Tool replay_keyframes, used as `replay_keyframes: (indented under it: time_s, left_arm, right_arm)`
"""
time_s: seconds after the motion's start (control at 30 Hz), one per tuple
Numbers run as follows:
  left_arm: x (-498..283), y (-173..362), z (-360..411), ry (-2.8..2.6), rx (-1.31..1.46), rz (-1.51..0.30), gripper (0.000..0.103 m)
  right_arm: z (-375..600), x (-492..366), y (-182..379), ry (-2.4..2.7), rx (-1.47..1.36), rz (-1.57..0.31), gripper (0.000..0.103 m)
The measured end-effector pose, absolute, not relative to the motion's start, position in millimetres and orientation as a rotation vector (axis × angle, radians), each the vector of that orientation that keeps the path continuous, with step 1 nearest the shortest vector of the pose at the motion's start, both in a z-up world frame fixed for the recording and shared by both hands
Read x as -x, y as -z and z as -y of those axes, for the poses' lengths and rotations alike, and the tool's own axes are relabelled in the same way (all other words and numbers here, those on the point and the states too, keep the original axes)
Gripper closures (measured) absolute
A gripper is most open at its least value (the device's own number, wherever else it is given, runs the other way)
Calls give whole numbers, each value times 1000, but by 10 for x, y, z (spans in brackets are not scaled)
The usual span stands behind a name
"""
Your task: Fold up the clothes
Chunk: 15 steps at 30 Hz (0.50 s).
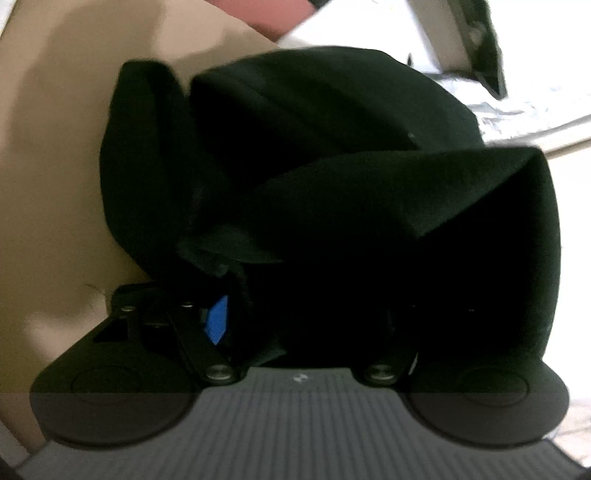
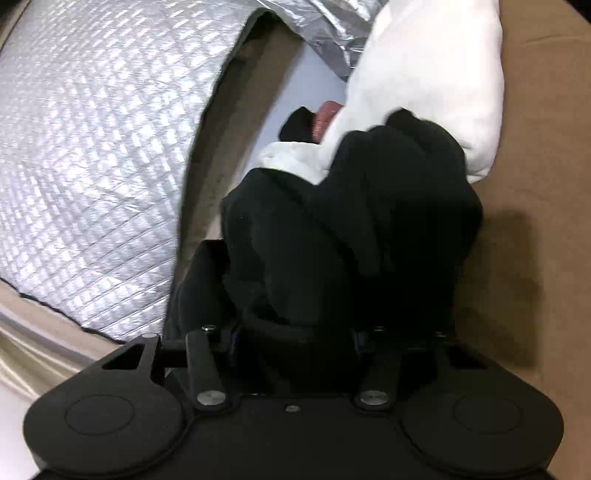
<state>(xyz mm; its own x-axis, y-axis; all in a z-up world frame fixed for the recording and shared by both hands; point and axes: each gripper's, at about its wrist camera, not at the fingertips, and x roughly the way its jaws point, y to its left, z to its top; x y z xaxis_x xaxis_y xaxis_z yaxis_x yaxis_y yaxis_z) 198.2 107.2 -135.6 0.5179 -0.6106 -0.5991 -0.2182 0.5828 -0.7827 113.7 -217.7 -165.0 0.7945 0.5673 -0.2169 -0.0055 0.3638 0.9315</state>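
Observation:
A black garment point(image 1: 332, 177) hangs bunched in folds in front of the left wrist camera, over a tan surface point(image 1: 55, 166). My left gripper point(image 1: 295, 317) is shut on the black garment; cloth drapes over its fingers, with one blue pad point(image 1: 218, 319) showing. In the right wrist view the same black garment point(image 2: 351, 221) is bunched over my right gripper point(image 2: 295, 332), which is shut on it; its fingertips are hidden by cloth. A white garment point(image 2: 424, 85) lies just beyond.
A silver quilted sheet point(image 2: 92, 166) spreads to the left in the right wrist view. A brown surface point(image 2: 535, 203) lies to the right. A pink item point(image 1: 258, 14) and white cloth point(image 1: 369, 29) lie beyond in the left wrist view.

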Motion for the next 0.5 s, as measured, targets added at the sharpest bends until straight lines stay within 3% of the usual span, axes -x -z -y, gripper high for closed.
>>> replay_keyframes:
  time_s: [0.17, 0.5]
  left_arm:
    - [-1943, 1204, -918, 440, 991, -1023, 31]
    - [-1855, 1028, -383, 643, 931, -1004, 33]
  right_arm:
    - [2310, -930, 1404, -449, -1184, -525, 46]
    - [2509, -290, 754, -277, -976, -399, 52]
